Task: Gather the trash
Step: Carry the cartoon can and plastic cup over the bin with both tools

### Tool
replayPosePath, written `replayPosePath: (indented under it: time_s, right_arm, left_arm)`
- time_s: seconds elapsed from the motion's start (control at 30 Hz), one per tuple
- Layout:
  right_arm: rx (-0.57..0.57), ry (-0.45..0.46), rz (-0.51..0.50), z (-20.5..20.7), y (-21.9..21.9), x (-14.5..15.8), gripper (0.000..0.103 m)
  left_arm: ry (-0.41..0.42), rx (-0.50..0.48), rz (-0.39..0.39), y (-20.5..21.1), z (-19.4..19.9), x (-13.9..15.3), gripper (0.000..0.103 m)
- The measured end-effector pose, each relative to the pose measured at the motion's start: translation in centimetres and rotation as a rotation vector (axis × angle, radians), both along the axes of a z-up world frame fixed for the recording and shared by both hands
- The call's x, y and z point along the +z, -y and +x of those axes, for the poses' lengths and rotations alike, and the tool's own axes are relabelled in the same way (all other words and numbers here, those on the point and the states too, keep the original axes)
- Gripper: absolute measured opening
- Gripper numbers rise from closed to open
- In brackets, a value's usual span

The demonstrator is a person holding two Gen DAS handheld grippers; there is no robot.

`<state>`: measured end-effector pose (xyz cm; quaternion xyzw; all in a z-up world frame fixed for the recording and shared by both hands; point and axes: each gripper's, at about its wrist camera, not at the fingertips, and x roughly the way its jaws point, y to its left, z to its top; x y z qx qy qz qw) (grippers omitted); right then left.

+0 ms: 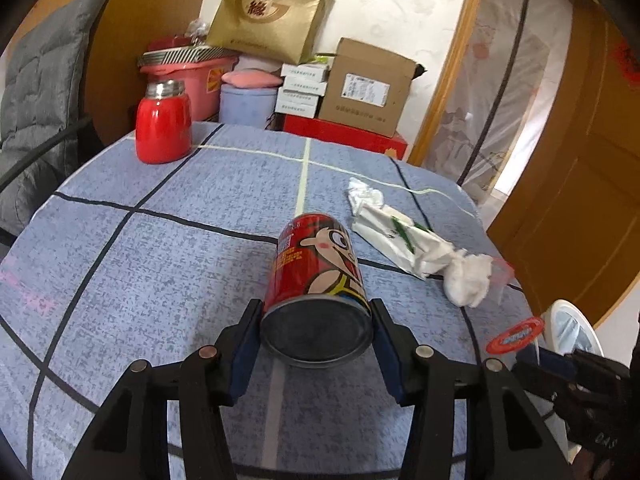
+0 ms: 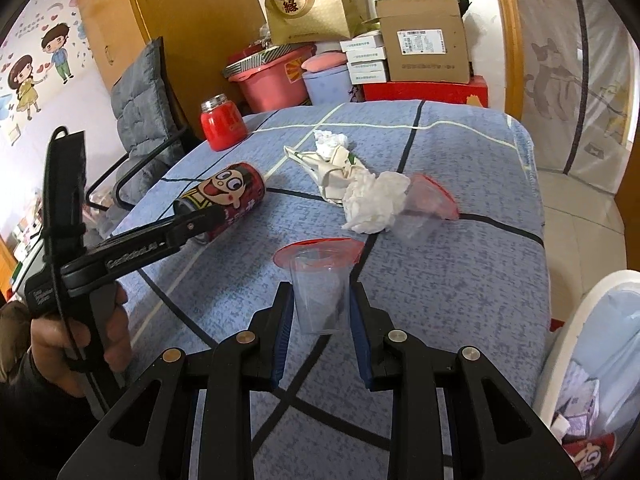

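Nearest the viewer, the right gripper (image 2: 319, 312) held a clear plastic cup (image 2: 318, 292) with a red rim upright between its fingers (image 2: 282, 332), which pressed on both of its sides, roughly half closed. Just beside it, low at the right edge, stood a white trash bin (image 2: 576, 320) with a pale liner and some wrappers inside.

The left gripper (image 1: 316, 344), held by a hand (image 2: 76, 344), had its fingers (image 1: 244, 356) spread wide on either side of the base of a red cartoon-printed can (image 1: 316, 276). The can lay on its side on the desk (image 1: 160, 280); whether the pads touched it could not be told.

The desk wore a blue cloth with dark and pale grid lines. Farther along it lay two crumpled white tissues (image 2: 376, 200), a folded white paper wrapper (image 2: 332, 172) and a second clear cup (image 2: 424, 208) on its side. At the far left corner stood one red flask (image 1: 162, 124).

Beyond the desk were a grey padded chair (image 1: 44, 76), a pink basin (image 1: 188, 76), a gold paper bag (image 1: 272, 12), a cardboard box (image 1: 368, 88) and a wooden door (image 1: 580, 200).
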<state>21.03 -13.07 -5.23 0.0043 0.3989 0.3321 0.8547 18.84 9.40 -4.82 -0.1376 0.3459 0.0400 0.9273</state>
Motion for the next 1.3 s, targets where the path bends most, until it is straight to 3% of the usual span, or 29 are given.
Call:
replayPosePath:
  time_s: [0.47, 1.3]
  right_arm:
    - [-0.066, 0.027, 0.02, -2.3, 3.5, 1.5, 0.029]
    - [-0.356, 0.037, 0.001, -6.6, 17.3, 2.5, 0.029]
  left_arm:
    - [0.06, -0.096, 0.019, 3.6, -4.0, 3.0, 0.052]
    - [0.084, -0.452, 0.005, 17.7, -5.1, 4.4, 0.052]
